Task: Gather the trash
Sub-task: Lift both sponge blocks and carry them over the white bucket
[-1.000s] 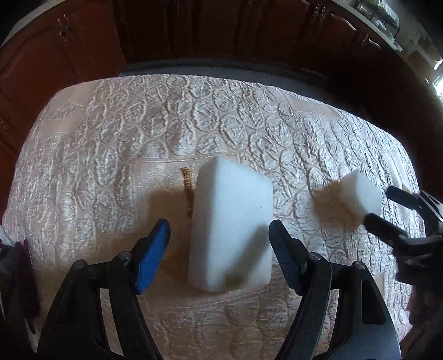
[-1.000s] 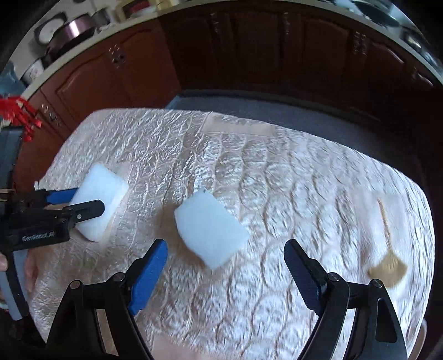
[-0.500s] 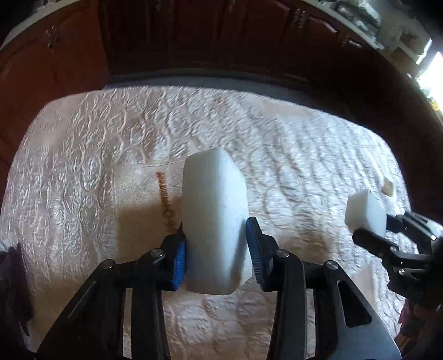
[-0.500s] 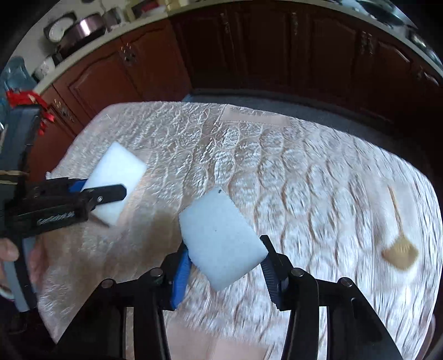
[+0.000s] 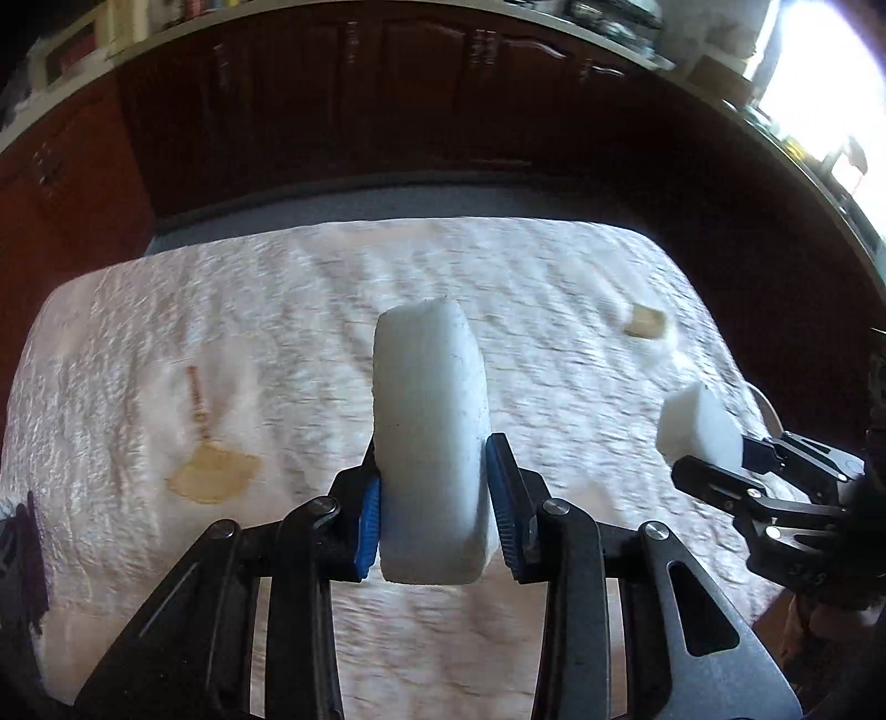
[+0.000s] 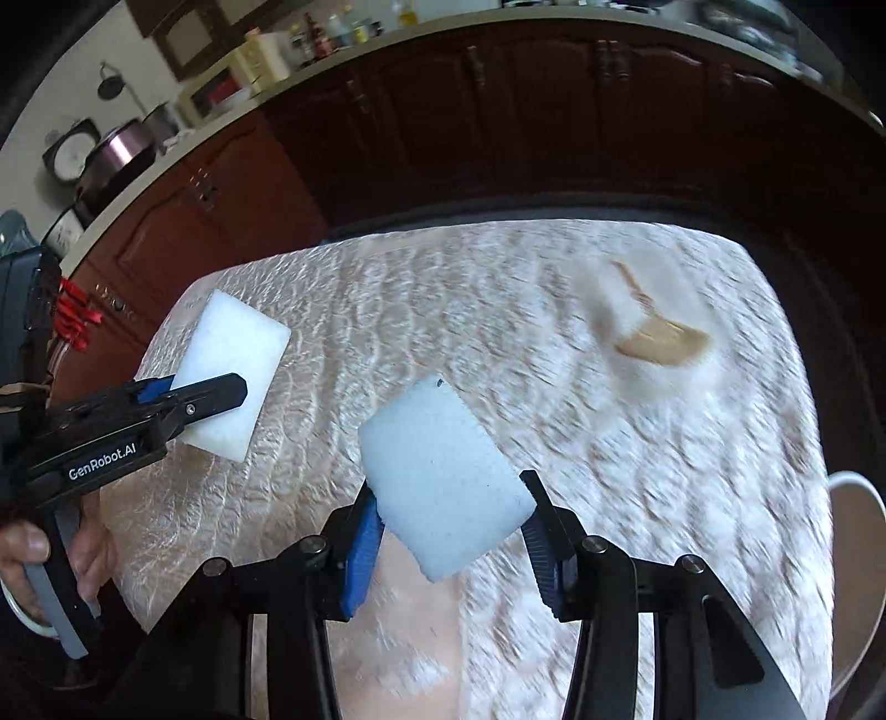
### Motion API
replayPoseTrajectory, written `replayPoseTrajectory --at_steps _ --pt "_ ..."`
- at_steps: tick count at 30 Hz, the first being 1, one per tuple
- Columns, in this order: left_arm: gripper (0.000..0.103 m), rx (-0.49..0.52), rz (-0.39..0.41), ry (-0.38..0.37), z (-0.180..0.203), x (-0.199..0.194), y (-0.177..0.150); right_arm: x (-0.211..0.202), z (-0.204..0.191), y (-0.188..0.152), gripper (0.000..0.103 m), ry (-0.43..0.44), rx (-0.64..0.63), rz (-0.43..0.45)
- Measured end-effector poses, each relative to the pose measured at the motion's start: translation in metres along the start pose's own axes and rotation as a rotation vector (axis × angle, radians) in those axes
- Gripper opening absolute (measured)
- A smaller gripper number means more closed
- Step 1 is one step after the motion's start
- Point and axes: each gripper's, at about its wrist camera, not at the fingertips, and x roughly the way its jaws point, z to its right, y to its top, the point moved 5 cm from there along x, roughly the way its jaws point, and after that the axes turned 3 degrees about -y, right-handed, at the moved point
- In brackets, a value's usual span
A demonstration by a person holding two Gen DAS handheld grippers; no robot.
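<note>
The left gripper (image 5: pixel 434 512) clamps a tall white foam block (image 5: pixel 429 437) between its blue pads (image 5: pixel 369 526), its jaws having just closed onto it; a second ago that block lay on the quilted table cover (image 5: pixel 277 310) between wide-open jaws. It now hangs lifted clear of the cover. The right gripper (image 6: pixel 451 534) likewise pinches a smaller white foam piece (image 6: pixel 440 479) by two corners; it too lay flat on the cloth a second ago with the jaws spread around it.

In the right wrist view, the left gripper's side at 9 o'clock reads "GenRobot.AI", and a hand (image 6: pixel 33 559) grips its handle. A tan fan-shaped ornament (image 5: pixel 213 473) lies on the cover at 9 o'clock of the left view, a second one (image 6: pixel 662 335) at 2 o'clock of the right view. Farther off, dark wooden cabinets (image 5: pixel 415 99) line the wall; the labels on the bottles (image 6: pixel 332 30) above them are too small to read.
</note>
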Motion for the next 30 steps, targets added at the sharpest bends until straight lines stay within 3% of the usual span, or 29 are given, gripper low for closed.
replayPoseTrajectory --at_steps 14,30 --pt "0.031 0.196 -0.001 -0.129 0.143 0.002 -0.011 -0.090 0.102 -0.054 0.045 -0.116 0.184 0.082" --pt "0.031 0.384 -0.081 -0.285 0.310 0.035 -0.024 -0.160 0.247 -0.135 0.046 -0.296 0.495 0.112"
